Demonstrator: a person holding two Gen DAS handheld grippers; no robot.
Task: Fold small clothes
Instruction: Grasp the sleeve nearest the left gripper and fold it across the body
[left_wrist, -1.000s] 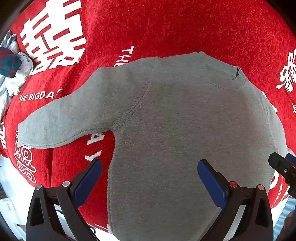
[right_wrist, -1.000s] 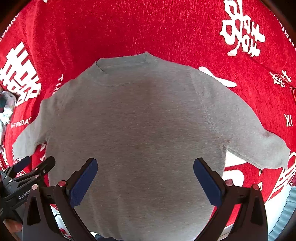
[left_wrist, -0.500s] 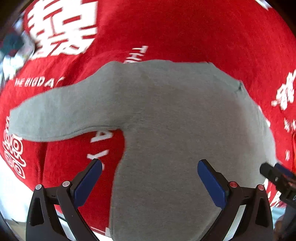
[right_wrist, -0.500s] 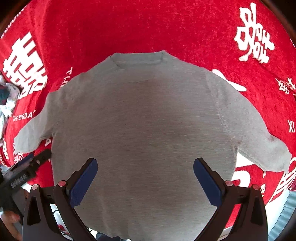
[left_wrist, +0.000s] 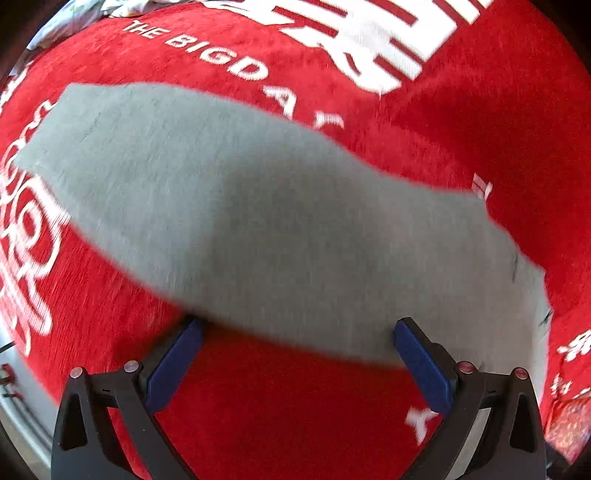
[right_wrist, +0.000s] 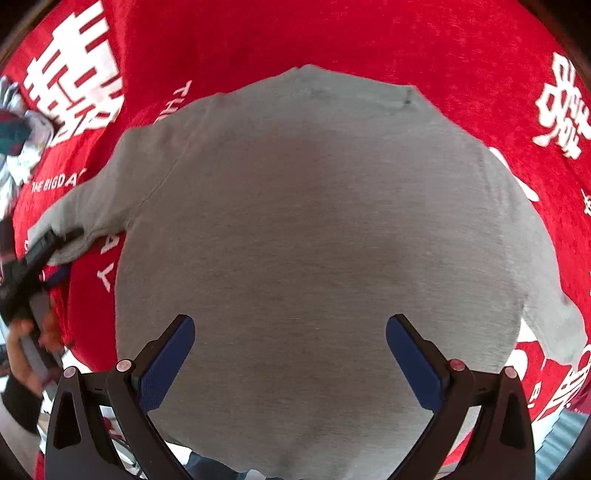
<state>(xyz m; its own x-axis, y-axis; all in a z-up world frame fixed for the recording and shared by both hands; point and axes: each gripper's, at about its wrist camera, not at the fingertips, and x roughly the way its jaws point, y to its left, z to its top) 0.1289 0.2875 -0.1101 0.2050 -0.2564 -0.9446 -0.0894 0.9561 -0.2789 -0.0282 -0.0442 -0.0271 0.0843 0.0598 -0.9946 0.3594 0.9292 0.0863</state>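
Right wrist view: a grey sweater (right_wrist: 314, 240) is spread flat, back up, on a red cloth (right_wrist: 332, 33) with white printed letters and signs. The body fills the middle of the picture, the collar lies at the far side, and one sleeve is stretched out to each side. The fabric looks like soft, thick fleece, without wrinkles; the red cloth is fuzzy, like chenille.

The step in hand is judged to be the first fold, of the left sleeve (left_wrist: 207, 192). In the left wrist view this sleeve lies across the picture, wide and blurred, and its lower edge passes just between the blue pads of the left gripper (left_wrist: 297, 363), which is held wide open, with nothing gripped. In the right wrist view the tips of this tool are seen at the cuff (right_wrist: 55, 236).

The right gripper (right_wrist: 290, 358) is also wide open and hovers above the hem part of the body, holding nothing.

For the next move, the sleeve edge must probably be pinched, lifted and carried over the body, while the body is kept still. A pile of other clothes (right_wrist: 18, 140) is seen at the far left edge.
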